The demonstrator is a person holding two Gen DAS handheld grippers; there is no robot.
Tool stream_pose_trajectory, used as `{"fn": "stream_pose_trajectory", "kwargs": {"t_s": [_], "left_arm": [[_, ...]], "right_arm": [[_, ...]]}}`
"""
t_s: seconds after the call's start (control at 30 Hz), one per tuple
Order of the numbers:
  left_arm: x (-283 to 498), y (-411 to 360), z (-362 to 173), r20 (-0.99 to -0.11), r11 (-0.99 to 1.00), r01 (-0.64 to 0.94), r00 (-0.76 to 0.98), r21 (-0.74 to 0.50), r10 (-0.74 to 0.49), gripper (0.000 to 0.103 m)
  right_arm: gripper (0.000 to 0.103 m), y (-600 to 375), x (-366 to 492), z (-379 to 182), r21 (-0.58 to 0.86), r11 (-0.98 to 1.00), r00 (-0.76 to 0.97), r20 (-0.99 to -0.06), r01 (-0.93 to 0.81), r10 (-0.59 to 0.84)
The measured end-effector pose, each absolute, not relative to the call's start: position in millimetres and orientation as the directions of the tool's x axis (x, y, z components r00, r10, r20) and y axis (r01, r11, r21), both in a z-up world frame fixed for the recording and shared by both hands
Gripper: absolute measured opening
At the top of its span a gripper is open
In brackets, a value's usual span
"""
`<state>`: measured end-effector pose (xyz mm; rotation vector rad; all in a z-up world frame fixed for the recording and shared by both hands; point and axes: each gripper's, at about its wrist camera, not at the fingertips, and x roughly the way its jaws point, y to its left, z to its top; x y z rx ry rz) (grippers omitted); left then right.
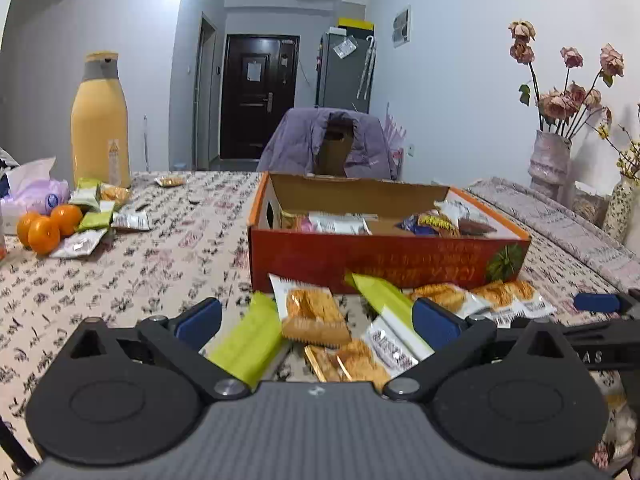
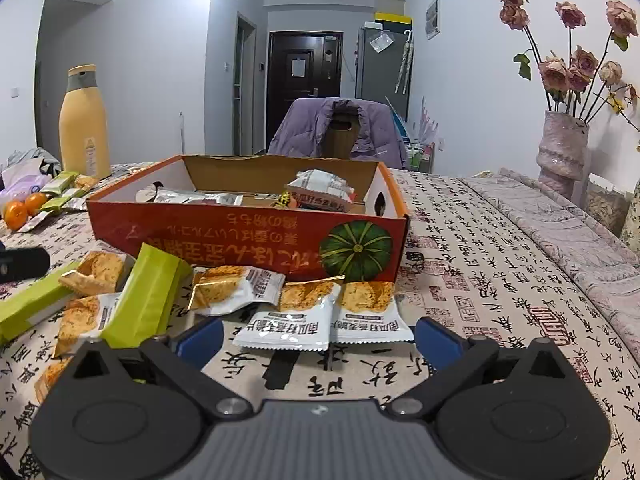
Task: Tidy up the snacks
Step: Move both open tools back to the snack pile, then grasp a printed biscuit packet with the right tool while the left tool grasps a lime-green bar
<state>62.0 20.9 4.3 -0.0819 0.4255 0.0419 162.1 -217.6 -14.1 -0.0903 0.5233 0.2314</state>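
An open red cardboard box (image 1: 384,258) (image 2: 240,232) with a pumpkin print holds several snack packets. Loose packets lie on the table in front of it: cracker packets (image 1: 314,314) (image 2: 362,316) and green packets (image 1: 248,340) (image 2: 150,296). My left gripper (image 1: 318,320) is open, low over this pile, its fingers either side of a cracker packet and a green one. My right gripper (image 2: 320,338) is open and empty, just short of two white cracker packets (image 2: 290,326). The right gripper's fingertip (image 1: 596,303) shows at the right edge of the left wrist view.
A second pile of snack packets (image 1: 96,216) and three oranges (image 1: 48,226) lie at the far left beside a tall yellow bottle (image 1: 100,124) and tissues (image 1: 32,192). A chair with a purple jacket (image 1: 328,142) stands behind the table. Vases with dried flowers (image 2: 562,148) stand at right.
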Motion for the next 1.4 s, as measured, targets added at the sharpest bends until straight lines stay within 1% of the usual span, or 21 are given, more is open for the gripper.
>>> {"fn": "stream_pose_trajectory", "kwargs": {"t_s": [0.1, 0.17, 0.3, 0.33, 0.37, 0.53, 0.57, 0.73, 0.87, 1.03, 1.27, 1.4], "left_arm": [[60.8, 22.0, 0.3, -0.427, 0.996, -0.053, 0.904, -0.076, 0.015, 0.103], [60.9, 21.8, 0.8, -0.425, 0.996, -0.053, 0.905, -0.077, 0.015, 0.103], [61.1, 20.0, 4.0, -0.417, 0.996, -0.046, 0.909, -0.075, 0.011, 0.103], [61.0, 19.5, 4.1, -0.416, 0.996, -0.045, 0.909, -0.074, 0.010, 0.103], [60.8, 19.4, 4.3, -0.415, 0.996, -0.043, 0.910, -0.074, 0.008, 0.103], [60.0, 22.5, 4.9, -0.415, 0.996, -0.050, 0.910, -0.077, 0.014, 0.103], [59.8, 23.0, 5.0, -0.415, 0.996, -0.052, 0.910, -0.077, 0.015, 0.103], [61.0, 25.8, 4.1, -0.420, 0.994, -0.059, 0.907, -0.088, 0.016, 0.103], [60.3, 25.3, 3.2, -0.418, 0.994, -0.055, 0.908, -0.091, 0.012, 0.103], [60.2, 27.1, 3.2, -0.421, 0.994, -0.061, 0.907, -0.090, 0.017, 0.103], [66.2, 40.0, 2.3, -0.442, 0.991, -0.087, 0.897, -0.104, 0.033, 0.103], [74.7, 51.1, 0.4, -0.466, 0.992, -0.097, 0.883, -0.076, 0.051, 0.103]], "right_arm": [[0.093, -214.9, 165.3, -14.0, -0.037, 0.968, 0.839, -0.508, -0.247, 0.195], [0.086, -210.8, 169.3, -13.0, -0.053, 0.966, 0.838, -0.510, -0.253, 0.191], [0.081, -196.4, 182.8, -11.9, -0.113, 0.957, 0.829, -0.532, -0.269, 0.170], [0.076, -193.0, 186.7, -12.5, -0.125, 0.954, 0.825, -0.541, -0.271, 0.163], [0.069, -189.3, 191.1, -13.1, -0.135, 0.953, 0.819, -0.551, -0.273, 0.157], [0.062, -176.6, 210.7, -19.5, -0.155, 0.944, 0.784, -0.604, -0.290, 0.141], [0.062, -175.7, 213.0, -21.3, -0.148, 0.943, 0.774, -0.616, -0.297, 0.147], [0.061, -180.1, 212.8, -26.3, -0.110, 0.944, 0.767, -0.615, -0.310, 0.180], [0.047, -184.6, 207.9, -25.9, -0.104, 0.941, 0.774, -0.602, -0.321, 0.198], [0.043, -192.5, 191.3, -21.2, -0.097, 0.950, 0.810, -0.553, -0.297, 0.197], [0.043, -214.2, 166.7, -7.7, -0.062, 0.967, 0.858, -0.479, -0.246, 0.187], [0.043, -225.1, 155.2, -2.9, -0.040, 0.971, 0.869, -0.455, -0.237, 0.193]]}}
